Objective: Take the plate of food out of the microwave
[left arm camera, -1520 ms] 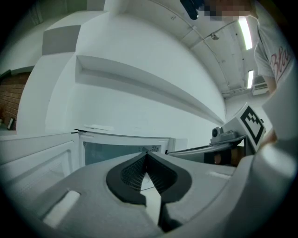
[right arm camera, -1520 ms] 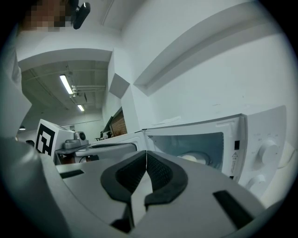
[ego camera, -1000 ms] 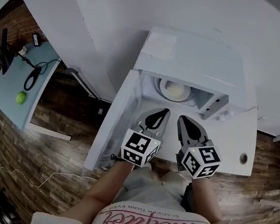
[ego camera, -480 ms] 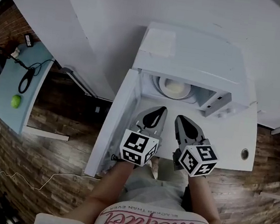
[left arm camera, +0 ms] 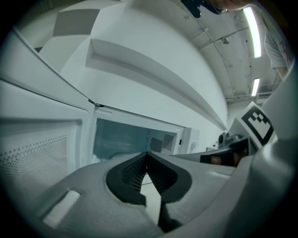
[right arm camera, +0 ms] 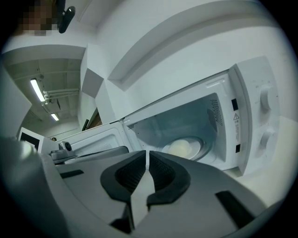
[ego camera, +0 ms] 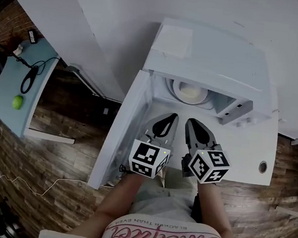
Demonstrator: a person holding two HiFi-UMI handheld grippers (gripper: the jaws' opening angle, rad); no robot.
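A white microwave (ego camera: 211, 53) stands on a white counter with its door (ego camera: 121, 128) swung open to the left. Inside, on the turntable, sits a white plate of pale food (ego camera: 189, 92); the right gripper view shows the plate (right arm camera: 184, 148) just beyond the jaw tips. My left gripper (ego camera: 172, 116) and right gripper (ego camera: 192, 121) lie side by side before the opening, both pointing into it. The left gripper (left arm camera: 147, 153) is shut with nothing between its pads. Likewise the right gripper (right arm camera: 147, 152) is shut and empty. Neither touches the plate.
The microwave's control panel with two knobs (right arm camera: 265, 116) is right of the cavity. The counter (ego camera: 247, 155) has a round hole (ego camera: 262, 167) at its right. A light blue table (ego camera: 6, 93) at far left holds a green ball (ego camera: 17, 102) and a black cable.
Both grippers have sunk a little in front of the opening, and the right one has drifted slightly towards the left one. Both stayed shut.
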